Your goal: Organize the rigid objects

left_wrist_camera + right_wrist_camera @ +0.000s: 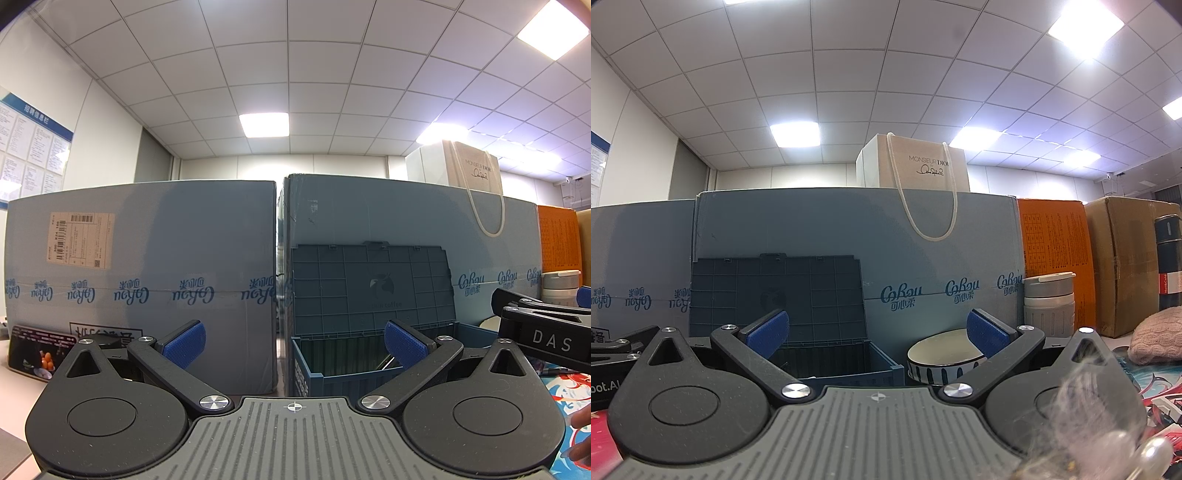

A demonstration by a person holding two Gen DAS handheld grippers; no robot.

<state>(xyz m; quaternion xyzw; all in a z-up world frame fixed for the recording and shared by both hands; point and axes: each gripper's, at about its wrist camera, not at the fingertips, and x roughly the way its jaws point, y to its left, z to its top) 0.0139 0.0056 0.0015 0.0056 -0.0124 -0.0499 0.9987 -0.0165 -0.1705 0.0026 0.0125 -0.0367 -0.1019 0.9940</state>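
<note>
A dark blue storage crate stands with its ribbed lid raised against the big blue cartons. A metal piece glints inside it in the left wrist view. My left gripper is open in front of the crate, nothing between its blue pads. My right gripper is open too, facing the crate's right corner and a white bowl with a dark striped base. The right gripper's black body shows at the right of the left wrist view.
Two large blue cartons wall off the back, a beige paper bag on top. An orange box, a brown carton, a grey-white cup, a dark flask and pink knitwear stand right. A printed packet lies left.
</note>
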